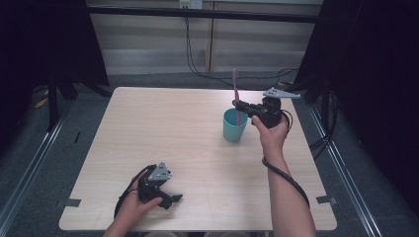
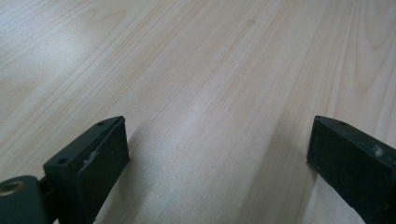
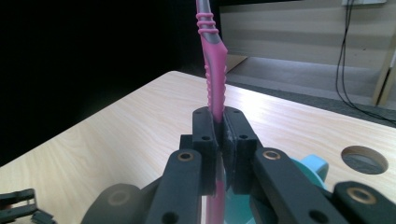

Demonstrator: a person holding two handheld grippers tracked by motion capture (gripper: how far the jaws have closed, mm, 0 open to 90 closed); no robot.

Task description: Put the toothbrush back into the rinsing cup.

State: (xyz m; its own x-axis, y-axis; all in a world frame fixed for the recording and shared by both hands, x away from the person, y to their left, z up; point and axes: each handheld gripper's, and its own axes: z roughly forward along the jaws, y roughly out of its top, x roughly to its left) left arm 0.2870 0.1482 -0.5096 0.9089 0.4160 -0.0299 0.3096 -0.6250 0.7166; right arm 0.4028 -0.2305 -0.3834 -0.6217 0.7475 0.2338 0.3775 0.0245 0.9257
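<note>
Right of centre in the high view, the right tongs [image 1: 240, 104] clamp a pink toothbrush [image 1: 235, 94] upright in the teal cup [image 1: 234, 126] (keep it vertical, lower gently); left tongs [image 1: 170, 200] rest open and empty on the surface [image 1: 163, 128].

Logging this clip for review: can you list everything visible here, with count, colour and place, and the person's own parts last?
toothbrush: one, pink with grey, upright, lower end in the cup, clamped by the right gripper
cup: one, teal, right half of the table
table: one, light wood, with a round hole near the cup
cables: black, on the floor and wall behind the table
left gripper: one, black, jaws open, resting at the near left edge
right gripper: one, black, shut on the toothbrush above the cup
</note>
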